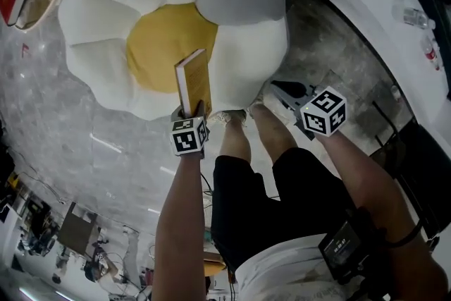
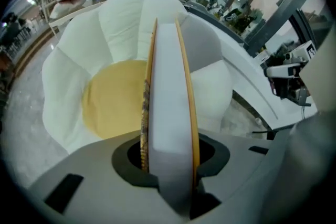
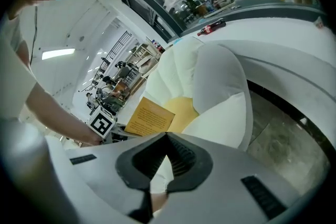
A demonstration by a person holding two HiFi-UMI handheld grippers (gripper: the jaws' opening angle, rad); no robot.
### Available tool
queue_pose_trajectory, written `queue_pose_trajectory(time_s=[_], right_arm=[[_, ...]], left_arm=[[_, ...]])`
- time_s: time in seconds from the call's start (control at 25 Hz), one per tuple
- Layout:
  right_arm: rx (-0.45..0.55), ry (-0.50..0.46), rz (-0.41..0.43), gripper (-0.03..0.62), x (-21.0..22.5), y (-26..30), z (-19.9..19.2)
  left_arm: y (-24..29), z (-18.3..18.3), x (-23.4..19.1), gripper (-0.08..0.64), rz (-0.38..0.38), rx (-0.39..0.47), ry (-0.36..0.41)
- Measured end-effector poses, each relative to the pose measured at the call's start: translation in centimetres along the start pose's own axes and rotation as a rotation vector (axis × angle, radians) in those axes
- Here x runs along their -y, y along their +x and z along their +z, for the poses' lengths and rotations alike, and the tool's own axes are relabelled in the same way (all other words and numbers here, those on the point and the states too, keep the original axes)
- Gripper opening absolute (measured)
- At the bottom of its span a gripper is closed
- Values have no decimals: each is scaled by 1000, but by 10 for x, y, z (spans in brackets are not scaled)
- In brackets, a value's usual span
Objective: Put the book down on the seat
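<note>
Clamping the book (image 1: 195, 81) by its lower end, covers pressed between the pads, the left gripper (image 1: 192, 112) at lower centre of the head view holds it upright on edge. To its right, beside the person's legs (image 1: 243, 141), the right gripper (image 1: 276, 87) has its fingers drawn together on nothing. Beyond them the book stands against the near edge of the flower-shaped seat (image 1: 99, 10), overlapping its yellow centre (image 1: 156, 46), not lying on it.
</note>
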State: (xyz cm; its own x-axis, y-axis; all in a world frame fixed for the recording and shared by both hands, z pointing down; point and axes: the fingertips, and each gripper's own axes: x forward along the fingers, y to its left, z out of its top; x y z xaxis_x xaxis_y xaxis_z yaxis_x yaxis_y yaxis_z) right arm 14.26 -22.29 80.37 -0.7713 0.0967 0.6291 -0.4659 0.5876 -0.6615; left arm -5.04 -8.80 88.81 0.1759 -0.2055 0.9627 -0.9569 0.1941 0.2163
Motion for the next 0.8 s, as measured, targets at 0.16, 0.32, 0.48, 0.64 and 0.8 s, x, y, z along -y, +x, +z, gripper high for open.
queue_pose_trajectory(time_s=[0.16,0.32,0.48,0.64,0.8], right_arm=[[0,21,-10,12,13,1,-9],[-2,32,-38,12,24,-6,-16],[-2,44,-58,12,36,-13,-24],[-21,46,-66,12,38,-18,-36],[-40,44,-76,12,43,-23,-44]], left_arm=[[25,13,-13,146,60,-20,55],[40,30,-17,146,101,-4,174],[63,47,-24,146,241,-36,382],[79,52,-25,149,308,-63,413],[93,47,-11,150,314,-103,430]])
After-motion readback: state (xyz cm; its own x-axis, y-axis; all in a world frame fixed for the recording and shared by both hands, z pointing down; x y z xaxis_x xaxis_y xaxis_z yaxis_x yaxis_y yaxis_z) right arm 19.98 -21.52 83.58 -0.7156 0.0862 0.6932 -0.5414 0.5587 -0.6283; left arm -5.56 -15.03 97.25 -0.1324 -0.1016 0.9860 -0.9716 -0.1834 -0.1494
